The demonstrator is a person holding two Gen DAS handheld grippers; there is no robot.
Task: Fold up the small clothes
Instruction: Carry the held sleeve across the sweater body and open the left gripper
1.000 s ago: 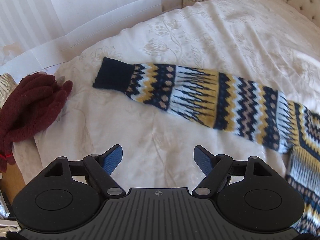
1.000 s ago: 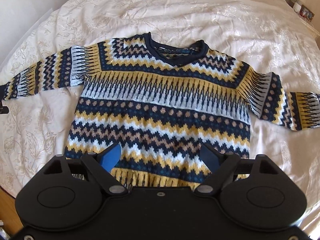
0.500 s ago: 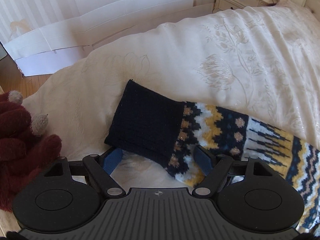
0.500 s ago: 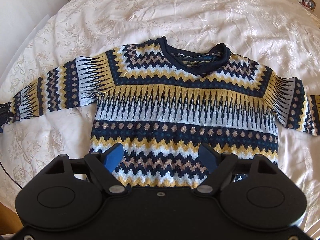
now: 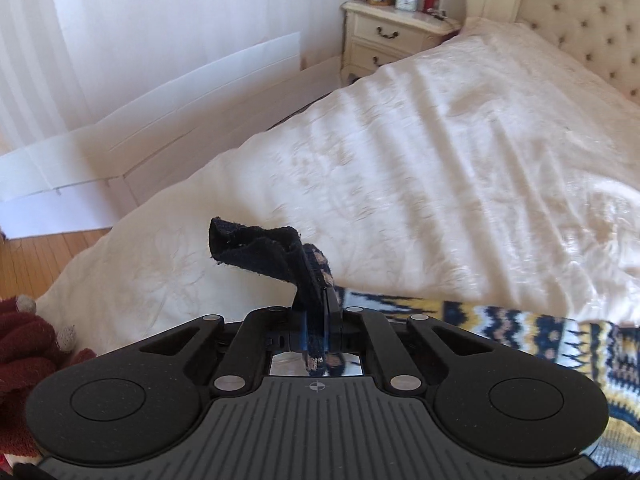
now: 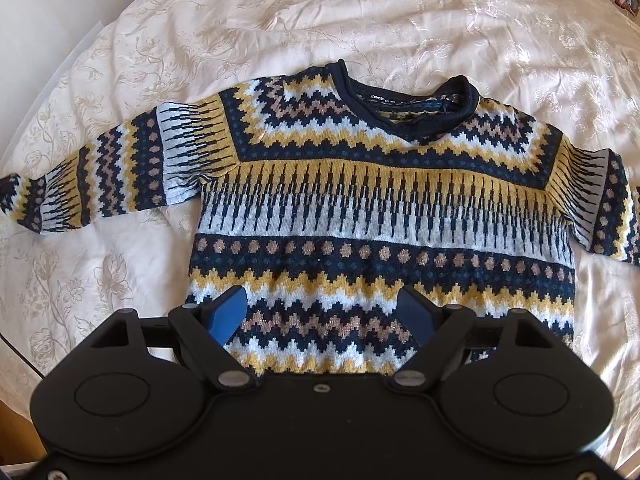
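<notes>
Moved in and clamped since half a second ago: left gripper [image 5: 322, 312], then spread wide just short of the navy cuff [image 5: 256, 246], now pinched tight on it and raised off the bed [image 5: 420, 152]. Cuff bunched and crumpled, sticking up past the closed jaws, the patterned sleeve [image 5: 508, 326] trailing away from the cuff to the right and down onto the bedspread. Lying to the cuff's lower left, at the edge of the left wrist view, a dark red knitted item [image 5: 24, 356]. Far beyond the cuff, against the wall, a cream nightstand [image 5: 390, 42] carrying a framed picture, a small clock and a red bottle; beside it, a tufted headboard [image 5: 576, 12]. White boards [image 5: 160, 120] leaning along the wall to the cuff's upper left, wooden floor below them.

Also closer over the sweater [image 6: 380, 208] than before: right gripper [image 6: 324, 314], jaws released and spread wide, gripping nothing, hovering above the hem. Sweater spread flat, front up, on the cream floral bedspread, navy neckline [image 6: 404, 96] pointing away from the camera, label visible inside the collar. Sleeve on the left of the right wrist view stretched outward and running out of view; opposite sleeve cut off by the view's edge.
</notes>
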